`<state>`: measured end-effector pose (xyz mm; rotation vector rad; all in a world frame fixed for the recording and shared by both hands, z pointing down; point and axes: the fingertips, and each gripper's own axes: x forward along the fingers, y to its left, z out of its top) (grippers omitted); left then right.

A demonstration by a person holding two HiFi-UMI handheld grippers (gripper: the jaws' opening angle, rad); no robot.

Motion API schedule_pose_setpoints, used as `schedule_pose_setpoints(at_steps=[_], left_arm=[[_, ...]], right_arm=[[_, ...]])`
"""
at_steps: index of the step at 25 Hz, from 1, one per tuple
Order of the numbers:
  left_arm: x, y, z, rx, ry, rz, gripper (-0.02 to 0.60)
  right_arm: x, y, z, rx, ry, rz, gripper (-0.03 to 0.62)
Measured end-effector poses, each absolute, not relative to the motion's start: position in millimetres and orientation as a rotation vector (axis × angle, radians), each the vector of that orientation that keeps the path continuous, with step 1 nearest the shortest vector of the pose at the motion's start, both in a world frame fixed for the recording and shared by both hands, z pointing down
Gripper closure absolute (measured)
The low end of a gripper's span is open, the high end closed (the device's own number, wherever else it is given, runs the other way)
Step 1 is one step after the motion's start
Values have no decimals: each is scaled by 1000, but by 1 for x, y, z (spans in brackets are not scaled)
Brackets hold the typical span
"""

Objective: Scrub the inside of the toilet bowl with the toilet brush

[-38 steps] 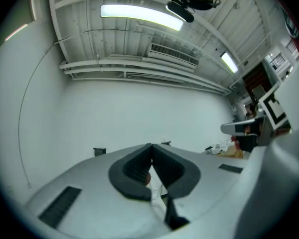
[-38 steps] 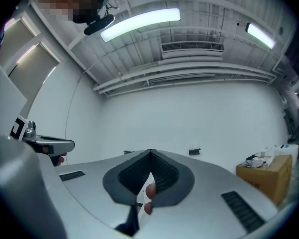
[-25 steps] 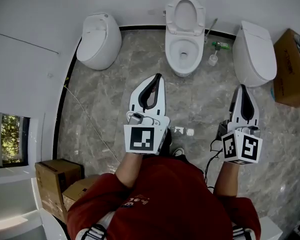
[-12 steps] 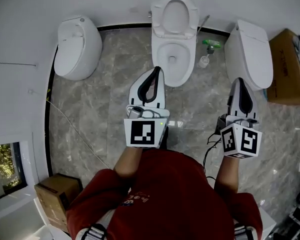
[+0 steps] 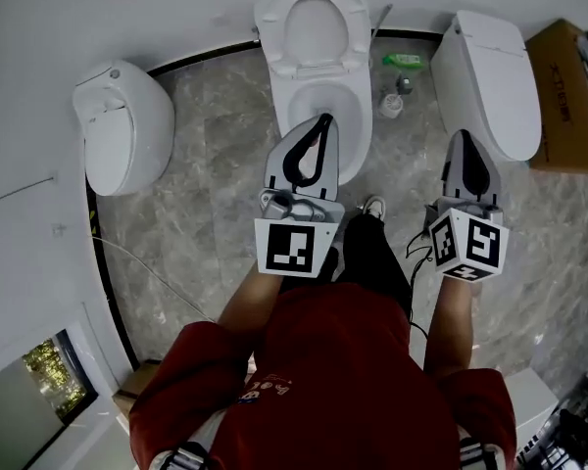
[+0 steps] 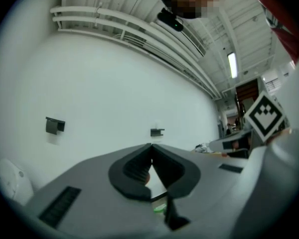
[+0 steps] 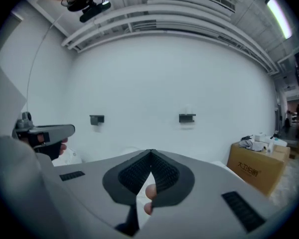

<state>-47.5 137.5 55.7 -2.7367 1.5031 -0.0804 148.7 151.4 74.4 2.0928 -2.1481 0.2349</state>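
Left gripper (image 5: 322,120) and right gripper (image 5: 465,135) — fingers (image 7: 132,174) together, empty; toilet (image 5: 274,67) open.

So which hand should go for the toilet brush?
Right, probably. The toilet brush stands on the floor to the right of the open toilet, on the side of the right gripper. The left gripper hangs over that toilet. Both are shut and empty.

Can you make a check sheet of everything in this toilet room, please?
Surface: grey marble floor.
Job's things: open toilet, lid up; likely toilet brush holder right of it, untouched.
Clutter: green bottle; cardboard box.
Grippers: left hand-held gripper and right hand-held gripper both shut, empty.
Cables: thin cable on the floor, left side.
Surroundings: closed left toilet, closed right toilet, white wall.
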Motion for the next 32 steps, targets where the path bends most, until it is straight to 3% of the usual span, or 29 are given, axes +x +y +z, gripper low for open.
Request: schedule_pose_setpoints(at_steps=[11, 13, 15, 20, 26, 32], left_arm=[[88, -48, 225, -2820, 1519, -214, 581], [103, -74, 263, -2829, 1543, -254, 581], [114, -100, 303, -2833, 1574, -262, 581], [120, -146, 402, -2821, 1627, -412, 580], [103, -157, 464, -2826, 1708, -539, 581], [95, -155, 488, -2824, 1755, -586, 581]], right_arm=[[262, -35, 336, 1897, -1941, 682, 594], [269, -60, 394, 1785, -1906, 780, 538], [275, -86, 449, 1699, -1873, 846, 523], [291, -135, 573, 1534, -1759, 1024, 454], [281, -156, 694, 1275, -1595, 1087, 398], [287, -157, 765, 1149, -1409, 1166, 391]])
